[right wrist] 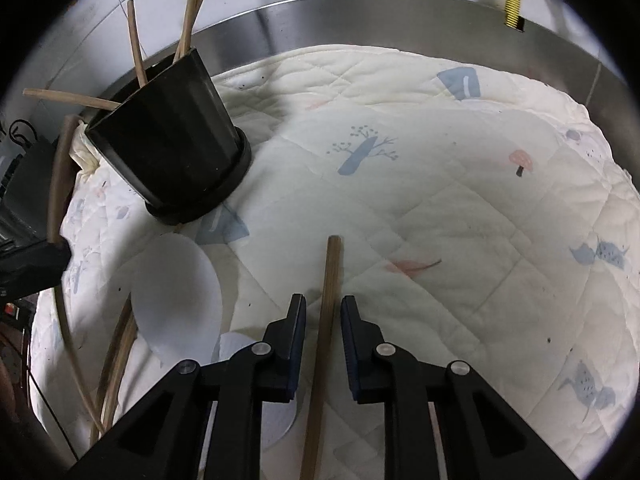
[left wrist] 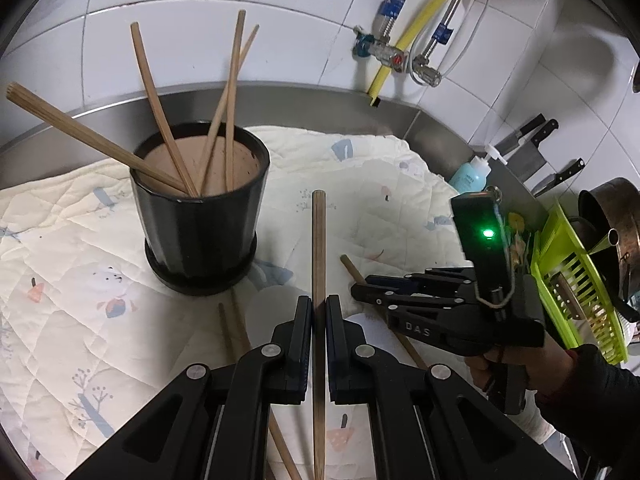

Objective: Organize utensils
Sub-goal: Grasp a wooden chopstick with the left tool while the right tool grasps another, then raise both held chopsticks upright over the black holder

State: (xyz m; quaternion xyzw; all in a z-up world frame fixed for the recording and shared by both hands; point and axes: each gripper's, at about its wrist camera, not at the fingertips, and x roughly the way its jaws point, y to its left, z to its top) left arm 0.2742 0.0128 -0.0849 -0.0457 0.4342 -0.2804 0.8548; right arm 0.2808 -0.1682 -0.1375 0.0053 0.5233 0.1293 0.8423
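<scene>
Wooden chopstick (left wrist: 319, 264) clamped in left gripper (left wrist: 319, 312), pointing forward; right gripper (right wrist: 323, 312) narrow, straddling another.

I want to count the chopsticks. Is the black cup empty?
No. In the left wrist view the black cup has several wooden chopsticks standing in it, leaning out over its rim.

A steel counter (left wrist: 304, 100) carries a quilted cloth (left wrist: 80, 320) bearing a black pot (left wrist: 200, 236) and loose chopsticks (right wrist: 116, 364).
</scene>
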